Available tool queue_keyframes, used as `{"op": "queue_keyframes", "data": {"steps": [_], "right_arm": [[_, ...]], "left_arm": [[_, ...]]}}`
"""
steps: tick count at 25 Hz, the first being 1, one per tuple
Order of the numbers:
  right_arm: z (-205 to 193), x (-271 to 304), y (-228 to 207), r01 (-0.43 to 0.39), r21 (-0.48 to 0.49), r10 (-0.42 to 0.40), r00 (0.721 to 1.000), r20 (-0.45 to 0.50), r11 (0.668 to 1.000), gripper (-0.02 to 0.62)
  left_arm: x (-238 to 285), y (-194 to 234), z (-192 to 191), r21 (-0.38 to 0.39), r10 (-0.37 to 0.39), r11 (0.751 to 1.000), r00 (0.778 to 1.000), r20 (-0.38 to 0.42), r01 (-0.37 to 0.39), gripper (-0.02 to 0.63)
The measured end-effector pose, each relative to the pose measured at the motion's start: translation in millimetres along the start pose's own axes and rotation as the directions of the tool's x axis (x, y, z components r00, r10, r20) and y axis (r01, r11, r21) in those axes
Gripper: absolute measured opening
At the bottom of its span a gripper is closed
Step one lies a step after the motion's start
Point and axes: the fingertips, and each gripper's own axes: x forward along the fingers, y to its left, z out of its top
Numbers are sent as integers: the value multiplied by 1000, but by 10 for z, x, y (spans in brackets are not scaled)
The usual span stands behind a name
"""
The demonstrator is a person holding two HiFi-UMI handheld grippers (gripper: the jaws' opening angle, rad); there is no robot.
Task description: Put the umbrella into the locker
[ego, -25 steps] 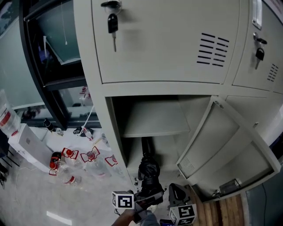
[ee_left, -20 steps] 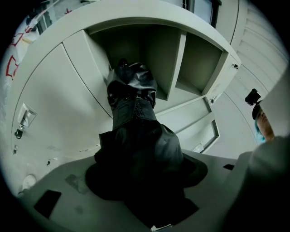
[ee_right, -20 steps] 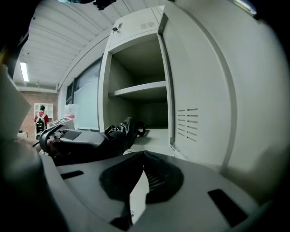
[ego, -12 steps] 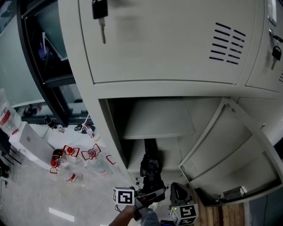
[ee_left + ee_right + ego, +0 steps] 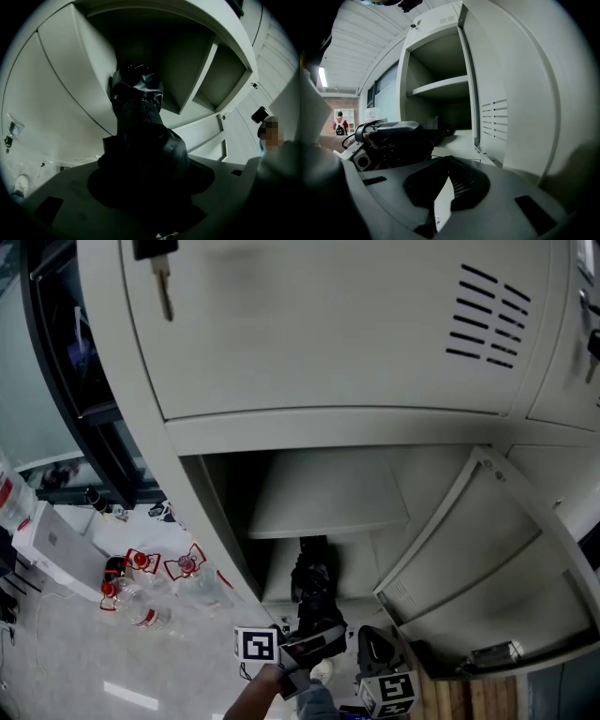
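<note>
Head view | left gripper [image 5: 312, 646] clamps folded black fabric umbrella [image 5: 313, 589], its tip inside open grey metal locker [image 5: 375, 343], below shelf [image 5: 328, 495] | right gripper [image 5: 445, 187] jaws together, empty | risk: early release may let umbrella topple back out.

No legible text. Red labels on the bottles [image 5: 141, 566], lower left of the head view, are too small to read.
</note>
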Motion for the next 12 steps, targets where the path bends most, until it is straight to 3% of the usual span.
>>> {"op": "queue_keyframes", "data": {"steps": [4,8,12], "right_arm": [[18,36,5,-4,-1,4,1000,0,1000,2],[2,73,13,-12,1,12,1000,-10,1000,1],[-24,101,19,-19,0,19,1000,-22,1000,2]], "left_arm": [[32,57,68,-69,28,997,999,18,-27,296],[86,61,215,-54,-5,999,1000,29,6,296],[115,63,287,-116,-31,993,997,64,39,298]]}}
